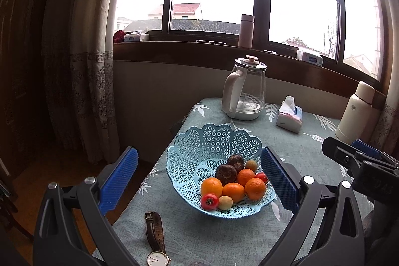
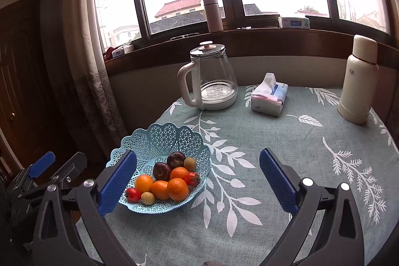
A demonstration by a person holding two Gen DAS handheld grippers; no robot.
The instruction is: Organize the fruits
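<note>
Lattice plastic basket (image 1: 189, 151) holds round oranges (image 1: 211, 187); jaws spread.

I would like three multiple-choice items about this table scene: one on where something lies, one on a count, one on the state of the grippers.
1. Where does the wristwatch lie?
A. Inside the basket
B. On the tablecloth, in front of the basket
C. On the windowsill

2. How many oranges are in the blue basket?
A. Two
B. Four
C. Six

3. How are the two grippers?
A. Both open, holding nothing
B. Left shut on an orange
C. Right shut on the kettle

Answers:
1. B: in the left wrist view the watch lies flat on the tablecloth, apart from the basket's near rim.
2. B: four oranges show among the tomatoes and dark fruits.
3. A: the left gripper and the right gripper both stand with blue pads wide apart and nothing between them.
</note>
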